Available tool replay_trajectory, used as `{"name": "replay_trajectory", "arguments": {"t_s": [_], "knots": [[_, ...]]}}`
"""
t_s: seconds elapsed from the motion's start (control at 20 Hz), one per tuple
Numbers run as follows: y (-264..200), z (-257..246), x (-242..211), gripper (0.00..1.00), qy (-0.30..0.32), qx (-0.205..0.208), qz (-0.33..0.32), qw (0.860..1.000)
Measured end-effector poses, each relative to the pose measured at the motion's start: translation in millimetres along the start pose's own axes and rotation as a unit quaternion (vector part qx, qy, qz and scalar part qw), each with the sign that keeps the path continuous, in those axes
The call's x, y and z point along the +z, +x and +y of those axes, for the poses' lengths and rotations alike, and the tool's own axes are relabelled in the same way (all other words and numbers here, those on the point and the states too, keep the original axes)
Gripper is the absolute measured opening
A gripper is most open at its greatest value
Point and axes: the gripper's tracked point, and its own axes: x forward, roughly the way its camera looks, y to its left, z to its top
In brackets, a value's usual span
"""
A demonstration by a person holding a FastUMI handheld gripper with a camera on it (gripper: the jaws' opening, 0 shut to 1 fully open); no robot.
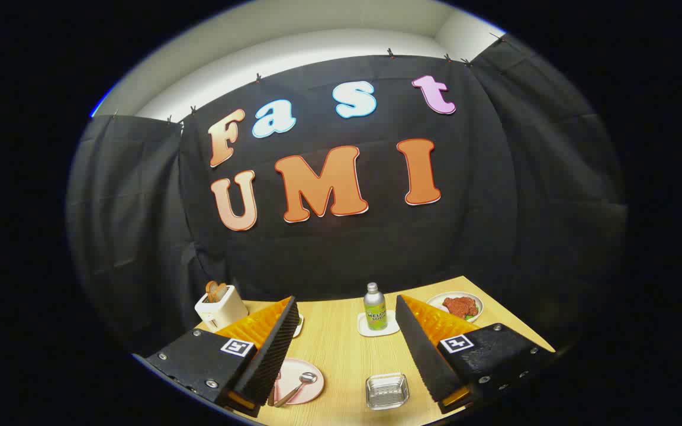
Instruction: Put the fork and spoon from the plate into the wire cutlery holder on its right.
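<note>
The fingers [344, 355] gape wide, holding nothing. The spoon [298, 386] lies on the plate [308, 387], left of the wire holder [386, 390]; the fork seems hidden there, so a blind descent may miss it.

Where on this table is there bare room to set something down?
Bare wood runs between the open tool fingers, from the bottle on its coaster down to the pink plate with the spoon and the wire holder. It is crowded near the toaster and the food plate.
</note>
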Motion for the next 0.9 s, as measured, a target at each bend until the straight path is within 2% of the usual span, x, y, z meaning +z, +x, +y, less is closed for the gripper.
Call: {"name": "replay_trajectory", "arguments": {"t_s": [0.2, 0.4, 0.6, 0.9], "knots": [[-11.0, 26.5, -14.0, 0.98, 0.015, -0.018, 0.014, 1.0], [-21.7, 41.9, -11.8, 0.98, -0.004, -0.044, 0.003, 0.999], [-27.3, 52.9, -8.5, 0.99, -0.034, -0.056, 0.004, 0.998], [-32.8, 59.5, -6.3, 0.98, -0.032, -0.061, 0.004, 0.998]]}}
